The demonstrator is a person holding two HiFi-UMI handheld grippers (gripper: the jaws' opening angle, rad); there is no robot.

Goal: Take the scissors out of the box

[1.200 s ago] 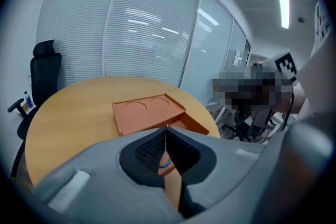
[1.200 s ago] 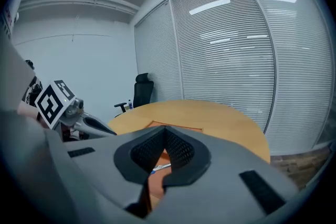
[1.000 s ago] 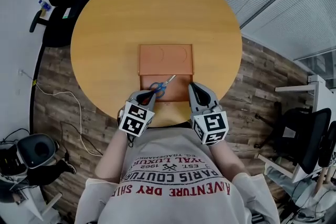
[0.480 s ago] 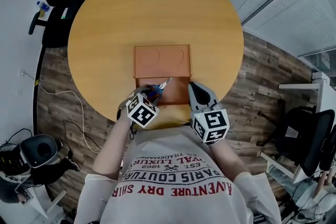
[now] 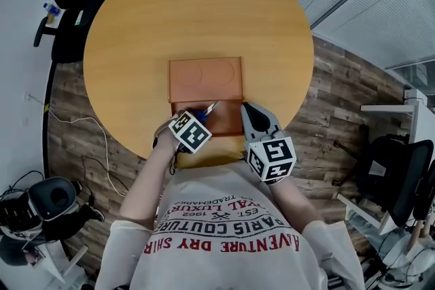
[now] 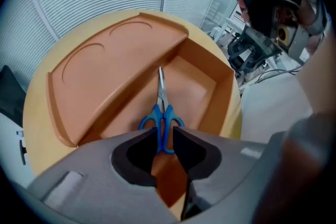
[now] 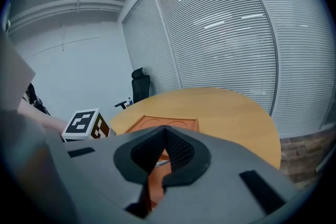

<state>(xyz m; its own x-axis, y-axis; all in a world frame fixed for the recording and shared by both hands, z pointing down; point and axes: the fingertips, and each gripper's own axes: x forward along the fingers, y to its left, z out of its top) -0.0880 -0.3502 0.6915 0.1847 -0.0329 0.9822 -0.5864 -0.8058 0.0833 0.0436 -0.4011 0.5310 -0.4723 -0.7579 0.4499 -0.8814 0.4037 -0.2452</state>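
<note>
Blue-handled scissors (image 6: 161, 105), slim silver blades

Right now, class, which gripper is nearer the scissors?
Left. The left gripper points down over the scissors, jaws closing with the blue handles between them; the right gripper waits beside the box's right edge.

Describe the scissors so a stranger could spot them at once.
A round wooden table bears an open orange box at its near edge. In the box's sunken half lie the scissors: blue handles and steel blades against plain orange.
</note>
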